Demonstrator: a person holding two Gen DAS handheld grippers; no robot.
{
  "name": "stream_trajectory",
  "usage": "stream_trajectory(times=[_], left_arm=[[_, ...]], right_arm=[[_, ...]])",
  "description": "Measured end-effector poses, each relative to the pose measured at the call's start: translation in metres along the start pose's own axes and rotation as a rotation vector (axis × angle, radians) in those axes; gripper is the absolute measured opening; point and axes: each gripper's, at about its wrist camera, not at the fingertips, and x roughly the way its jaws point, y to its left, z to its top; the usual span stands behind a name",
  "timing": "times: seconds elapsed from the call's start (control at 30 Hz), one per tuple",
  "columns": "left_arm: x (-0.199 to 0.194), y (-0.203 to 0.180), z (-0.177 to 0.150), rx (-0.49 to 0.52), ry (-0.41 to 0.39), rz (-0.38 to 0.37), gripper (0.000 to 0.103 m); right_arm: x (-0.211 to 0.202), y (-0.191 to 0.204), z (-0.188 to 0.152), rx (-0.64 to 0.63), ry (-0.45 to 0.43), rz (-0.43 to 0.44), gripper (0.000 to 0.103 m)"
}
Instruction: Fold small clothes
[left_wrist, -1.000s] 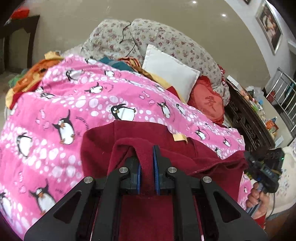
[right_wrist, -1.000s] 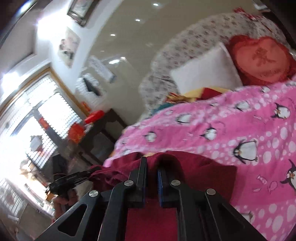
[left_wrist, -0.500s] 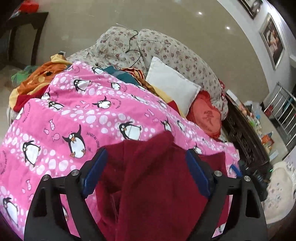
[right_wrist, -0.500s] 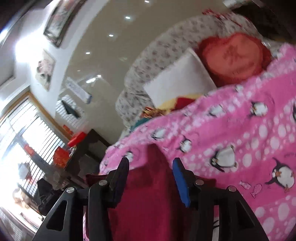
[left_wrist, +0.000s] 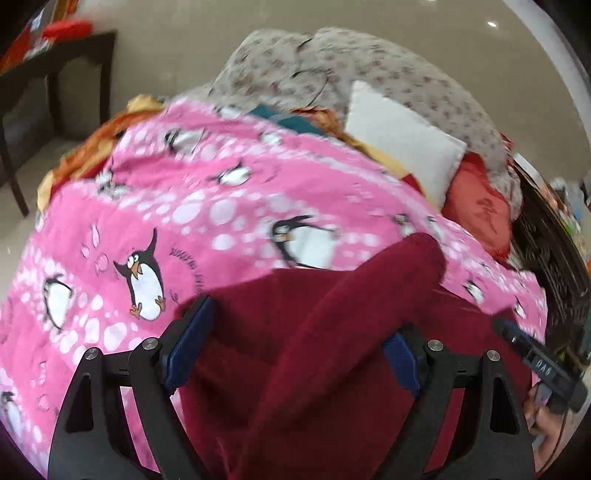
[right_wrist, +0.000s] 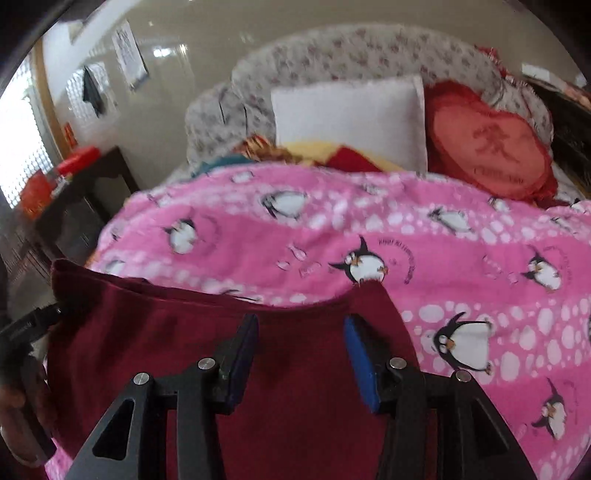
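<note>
Item: maroon garment (left_wrist: 332, 369), lying beneath your left gripper (left_wrist: 291, 350) (wide, empty) and right gripper (right_wrist: 301, 360) (half-spread, empty) on the pink penguin blanket (left_wrist: 207, 206). Risk: its raised ridge may slump, skewing your fold.

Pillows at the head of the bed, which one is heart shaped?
The red pillow, right of the plain white square pillow; it has a frilled edge and a character stitched on its front.
</note>
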Motion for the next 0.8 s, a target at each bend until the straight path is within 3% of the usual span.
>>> stream_trajectory(times=[0.17, 0.43, 0.57, 0.67, 0.73, 0.8], left_arm=[[0.006, -0.001, -0.005, 0.034, -0.018, 0.025, 0.086], [-0.023, 0.004, -0.011, -0.015, -0.049, -0.033, 0.086], [-0.040, 0.007, -0.028, -0.036, -0.054, -0.007, 0.086], [-0.052, 0.013, -0.046, -0.049, -0.066, 0.003, 0.086], [-0.060, 0.017, -0.057, -0.045, -0.075, 0.027, 0.086], [-0.066, 0.023, -0.069, -0.036, -0.075, 0.044, 0.086]], right_arm=[[0.002, -0.001, 0.002, 0.006, 0.003, -0.001, 0.047], [-0.084, 0.014, -0.031, -0.031, -0.144, 0.040, 0.047], [-0.088, 0.018, -0.051, -0.038, -0.116, 0.025, 0.048], [-0.060, 0.013, -0.065, -0.054, -0.043, -0.021, 0.048], [-0.063, 0.018, -0.063, -0.065, -0.053, -0.047, 0.048], [-0.074, 0.029, -0.056, -0.049, -0.077, -0.004, 0.048]])
